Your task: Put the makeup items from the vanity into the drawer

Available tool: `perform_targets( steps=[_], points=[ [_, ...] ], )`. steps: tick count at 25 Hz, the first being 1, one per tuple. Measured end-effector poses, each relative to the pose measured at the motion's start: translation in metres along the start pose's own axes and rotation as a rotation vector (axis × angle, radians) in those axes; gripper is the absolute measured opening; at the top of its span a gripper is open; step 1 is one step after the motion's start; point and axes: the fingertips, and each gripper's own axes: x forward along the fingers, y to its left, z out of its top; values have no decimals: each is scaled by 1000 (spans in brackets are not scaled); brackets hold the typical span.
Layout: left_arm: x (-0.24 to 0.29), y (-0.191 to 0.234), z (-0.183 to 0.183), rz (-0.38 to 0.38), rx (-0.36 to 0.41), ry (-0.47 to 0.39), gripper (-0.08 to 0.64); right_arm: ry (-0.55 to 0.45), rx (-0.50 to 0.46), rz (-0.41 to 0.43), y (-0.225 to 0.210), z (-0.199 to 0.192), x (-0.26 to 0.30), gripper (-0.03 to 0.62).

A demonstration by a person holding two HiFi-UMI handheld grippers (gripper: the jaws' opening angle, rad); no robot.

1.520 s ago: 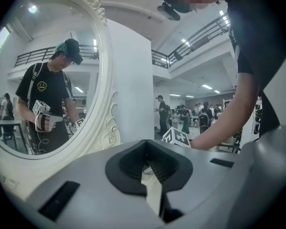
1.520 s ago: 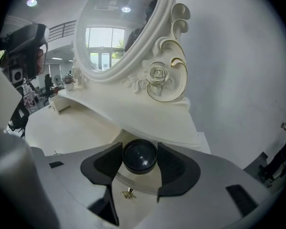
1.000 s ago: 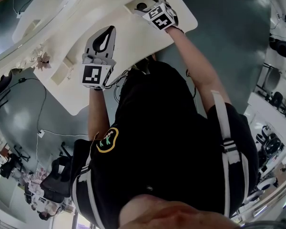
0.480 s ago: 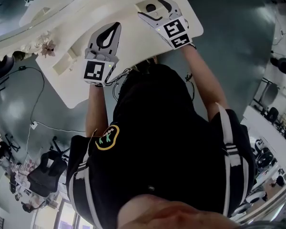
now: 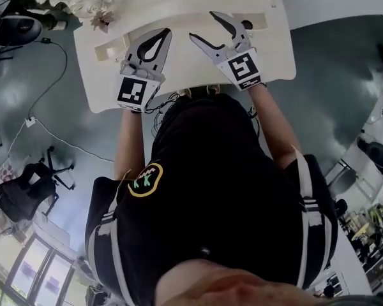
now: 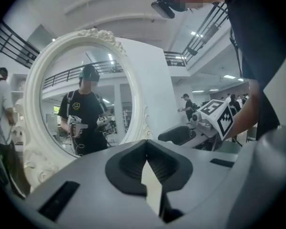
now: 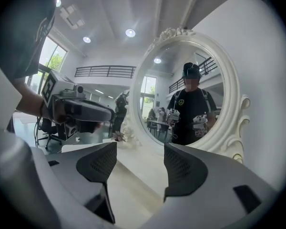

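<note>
The white vanity top (image 5: 179, 75) fills the upper head view. A small dark round item (image 5: 246, 24) lies in a shallow recess at the far right of it. My right gripper (image 5: 203, 25) hovers just left of that recess. Its jaws stand apart and are closing, with nothing between them (image 7: 136, 161). My left gripper (image 5: 163, 34) is beside it over the middle of the top, shut and empty (image 6: 146, 159). Both gripper views face the oval white-framed mirror (image 7: 186, 99) (image 6: 81, 94).
A pale flower ornament (image 5: 102, 21) (image 7: 120, 136) stands at the vanity's back left, with a small cream box (image 5: 112, 51) near it. Cables (image 5: 51, 139) trail on the grey floor at left, and an office chair (image 5: 25, 190) stands there. The person's torso covers the vanity's front edge.
The head view has swung so the vanity now lies level across the top. My right gripper has come off the recess with the dark item toward the middle, and its jaws have narrowed. The left gripper stays shut.
</note>
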Motion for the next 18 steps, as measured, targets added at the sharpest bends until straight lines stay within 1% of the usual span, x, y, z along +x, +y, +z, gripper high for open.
perform_targets(
  steps=[3, 6, 8, 9, 10, 11, 12, 15, 18],
  points=[
    [-22, 11, -1, 31, -4, 4, 18, -23, -17, 43, 20, 12, 12, 328],
    [-40, 22, -7, 84, -15, 18, 18, -54, -32, 87, 37, 30, 19, 328],
    [-49, 26, -8, 109, -18, 15, 18, -81, -40, 107, 48, 42, 20, 311],
    [-53, 26, -8, 114, -17, 11, 18, -104, -48, 106, 51, 49, 20, 277],
    [-55, 26, -7, 113, -15, 8, 18, -137, -61, 99, 54, 58, 19, 212],
    [-57, 25, -6, 109, -13, 4, 18, -175, -75, 89, 56, 66, 17, 130],
    [-58, 25, -5, 108, -13, 2, 18, -201, -86, 82, 58, 71, 16, 28],
    [-61, 27, -6, 122, -26, 1, 18, -206, -95, 102, 64, 73, 14, 20],
    [-56, 25, 4, 110, -37, -18, 18, -216, -80, 102, 66, 74, 13, 20]
  ],
)
